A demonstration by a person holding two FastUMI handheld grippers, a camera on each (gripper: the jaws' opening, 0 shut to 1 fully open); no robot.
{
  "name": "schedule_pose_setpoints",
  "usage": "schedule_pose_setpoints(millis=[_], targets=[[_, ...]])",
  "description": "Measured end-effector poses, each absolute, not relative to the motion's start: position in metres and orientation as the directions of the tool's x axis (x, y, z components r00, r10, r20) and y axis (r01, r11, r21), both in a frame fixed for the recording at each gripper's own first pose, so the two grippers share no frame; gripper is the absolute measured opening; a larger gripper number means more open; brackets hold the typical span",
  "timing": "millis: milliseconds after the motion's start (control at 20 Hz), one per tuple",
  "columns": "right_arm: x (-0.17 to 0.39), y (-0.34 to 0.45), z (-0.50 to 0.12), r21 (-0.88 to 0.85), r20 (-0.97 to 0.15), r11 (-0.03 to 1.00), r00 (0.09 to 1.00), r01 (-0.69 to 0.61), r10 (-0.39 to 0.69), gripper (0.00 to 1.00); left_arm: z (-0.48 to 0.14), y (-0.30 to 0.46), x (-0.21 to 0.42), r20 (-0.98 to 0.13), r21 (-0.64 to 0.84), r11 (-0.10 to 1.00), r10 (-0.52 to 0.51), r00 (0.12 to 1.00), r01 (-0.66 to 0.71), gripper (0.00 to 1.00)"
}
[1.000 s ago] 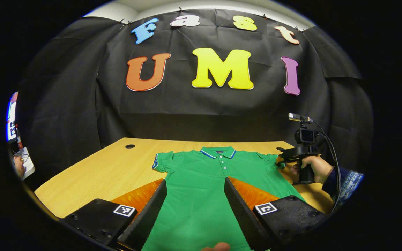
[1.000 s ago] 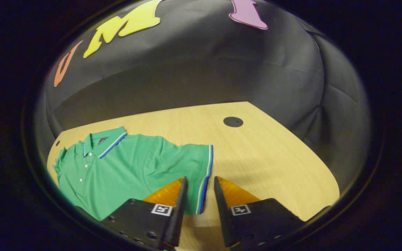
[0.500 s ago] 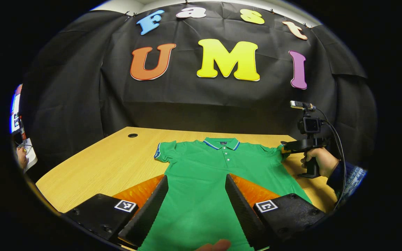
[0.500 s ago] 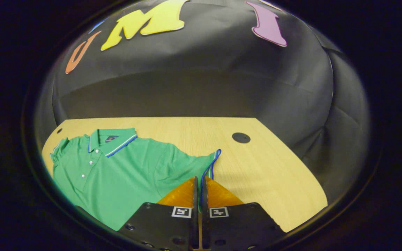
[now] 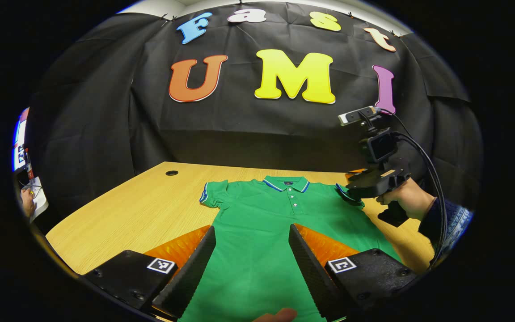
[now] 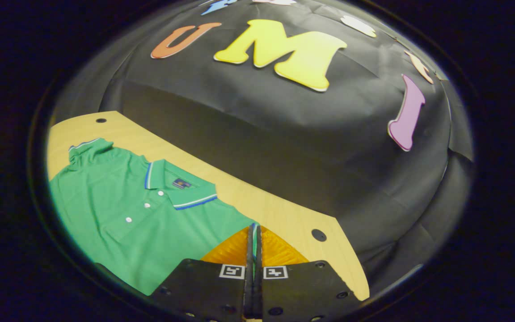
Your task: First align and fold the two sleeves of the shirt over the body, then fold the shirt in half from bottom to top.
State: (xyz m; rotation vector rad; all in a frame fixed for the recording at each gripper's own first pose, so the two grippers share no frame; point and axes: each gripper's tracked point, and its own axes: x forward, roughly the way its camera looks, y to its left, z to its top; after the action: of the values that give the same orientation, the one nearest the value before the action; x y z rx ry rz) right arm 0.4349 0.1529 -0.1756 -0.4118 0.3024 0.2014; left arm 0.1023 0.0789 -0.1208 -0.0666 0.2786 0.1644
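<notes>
Recording booth, lab-style: black cloth wall [image 5: 257, 129] behind a light wooden desk [image 5: 141, 210] with cable holes [image 5: 171, 172]; camera rig [image 5: 380, 145] with cable at right.

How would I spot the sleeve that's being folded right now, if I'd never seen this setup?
Find the wooden table, then the green polo shirt spread flat on it. The sleeve being folded is pinched by the right gripper and lifted; the other sleeve lies flat on the table.

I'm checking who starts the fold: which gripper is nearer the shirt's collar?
Right. The right gripper is shut on the sleeve beside the collar; the left gripper hovers open over the shirt's lower body.
</notes>
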Motion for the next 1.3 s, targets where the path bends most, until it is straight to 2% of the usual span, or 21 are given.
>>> schedule_pose_setpoints(millis=[100, 150, 250, 300, 400, 450, 500, 550, 950, 1000, 1050, 1150, 1200, 1300], targets=[[0.428, 0.171, -0.173, -0.333, -0.335, 0.901, 0.928, -0.280, 0.164, 0.01, -0.123, 0.079, 0.102, -0.287, -0.046, 0.984, 0.152, 0.946, -0.173, 1.00], [0.432, 0.169, -0.175, -0.349, -0.331, 0.896, 0.931, -0.274, 0.156, 0.12, -0.122, 0.078, 0.101, -0.289, -0.048, 0.984, 0.149, 0.945, -0.170, 1.00], [0.432, 0.159, -0.184, -0.351, -0.354, 0.898, 0.926, -0.264, 0.134, 0.46, -0.122, 0.076, 0.101, -0.287, -0.049, 0.985, 0.146, 0.947, -0.167, 1.00], [0.432, 0.150, -0.184, -0.341, -0.363, 0.906, 0.924, -0.249, 0.117, 0.37, -0.122, 0.073, 0.102, -0.285, -0.050, 0.986, 0.140, 0.948, -0.160, 1.00], [0.435, 0.134, -0.186, -0.308, -0.374, 0.925, 0.922, -0.221, 0.096, 0.51, -0.125, 0.072, 0.102, -0.291, -0.049, 0.987, 0.135, 0.947, -0.156, 1.00], [0.437, 0.125, -0.187, -0.303, -0.375, 0.931, 0.923, -0.204, 0.081, 0.64, -0.126, 0.071, 0.103, -0.295, -0.046, 0.987, 0.135, 0.946, -0.155, 1.00], [0.437, 0.116, -0.189, -0.298, -0.382, 0.935, 0.922, -0.193, 0.068, 0.64, -0.128, 0.072, 0.102, -0.299, -0.044, 0.987, 0.136, 0.944, -0.156, 1.00], [0.436, 0.111, -0.195, -0.290, -0.401, 0.937, 0.914, -0.195, 0.066, 0.58, -0.128, 0.072, 0.103, -0.302, -0.046, 0.987, 0.136, 0.944, -0.156, 1.00], [0.437, 0.087, -0.254, -0.161, -0.553, 0.973, 0.832, -0.165, 0.050, 0.58, -0.127, 0.070, 0.102, -0.302, -0.041, 0.988, 0.130, 0.945, -0.149, 1.00], [0.437, 0.088, -0.258, -0.131, -0.560, 0.978, 0.826, -0.163, 0.062, 0.53, -0.128, 0.069, 0.102, -0.304, -0.041, 0.988, 0.129, 0.944, -0.148, 1.00], [0.440, 0.091, -0.256, -0.082, -0.559, 0.986, 0.826, -0.147, 0.076, 0.35, -0.128, 0.069, 0.103, -0.306, -0.041, 0.988, 0.129, 0.943, -0.149, 1.00], [0.445, 0.087, -0.251, -0.026, -0.551, 0.995, 0.831, -0.100, 0.069, 0.07, -0.130, 0.072, 0.101, -0.310, -0.036, 0.986, 0.143, 0.940, -0.162, 1.00], [0.444, 0.088, -0.251, 0.000, -0.551, 0.995, 0.830, -0.100, 0.084, 0.01, -0.131, 0.072, 0.102, -0.313, -0.036, 0.986, 0.143, 0.939, -0.163, 1.00], [0.444, 0.083, -0.254, -0.010, -0.557, 0.995, 0.827, -0.097, 0.075, 0.01, -0.132, 0.069, 0.101, -0.319, -0.041, 0.987, 0.134, 0.938, -0.155, 1.00]])
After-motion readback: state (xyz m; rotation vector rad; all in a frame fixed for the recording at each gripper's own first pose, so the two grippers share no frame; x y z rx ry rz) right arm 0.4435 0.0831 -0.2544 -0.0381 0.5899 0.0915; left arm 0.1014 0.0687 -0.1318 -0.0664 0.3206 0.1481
